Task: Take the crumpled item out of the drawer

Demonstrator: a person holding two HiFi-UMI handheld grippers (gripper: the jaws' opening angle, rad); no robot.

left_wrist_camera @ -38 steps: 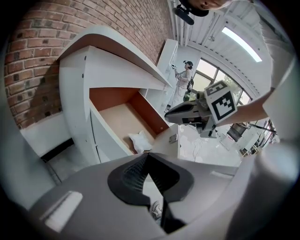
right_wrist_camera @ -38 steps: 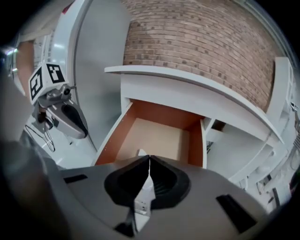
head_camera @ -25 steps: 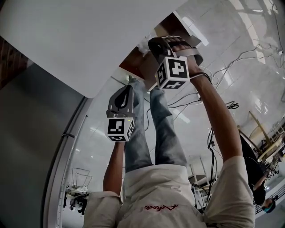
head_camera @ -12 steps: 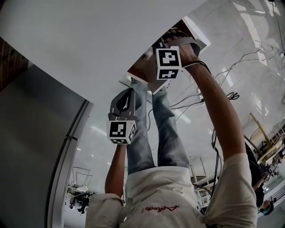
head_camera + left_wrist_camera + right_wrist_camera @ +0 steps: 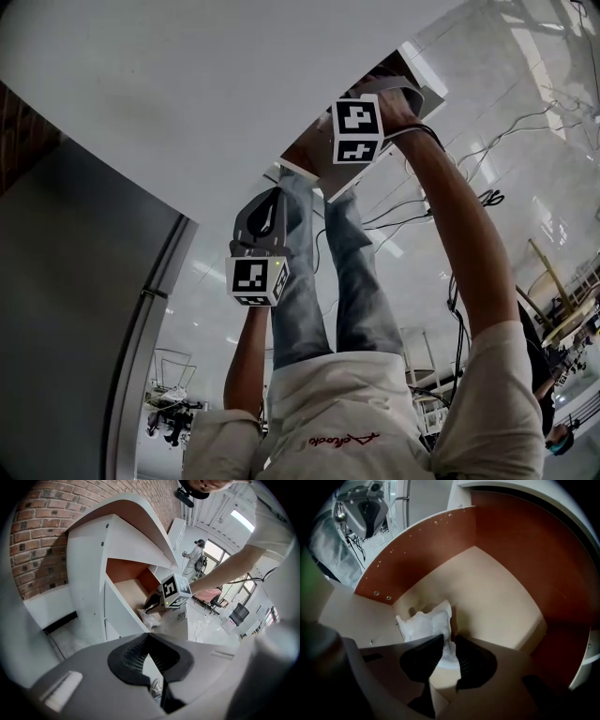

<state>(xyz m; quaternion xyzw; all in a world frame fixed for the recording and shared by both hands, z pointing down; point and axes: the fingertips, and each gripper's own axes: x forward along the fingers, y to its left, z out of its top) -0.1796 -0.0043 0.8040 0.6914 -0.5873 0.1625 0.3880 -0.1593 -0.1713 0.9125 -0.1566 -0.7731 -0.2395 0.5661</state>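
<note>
The white crumpled item lies on the pale floor of the open drawer, near its front corner. My right gripper reaches down into the drawer, and its jaws are shut on the item's near edge. In the left gripper view the crumpled item shows under the right gripper inside the drawer. In the head view the right gripper's marker cube covers the drawer. My left gripper hangs outside below the drawer, shut and holding nothing.
The drawer belongs to a white cabinet against a brick wall. A grey panel stands at the left. Cables trail over the glossy floor at the right. Another person stands far off.
My right gripper has gone further up and deeper into the drawer. The left gripper has hardly moved.
</note>
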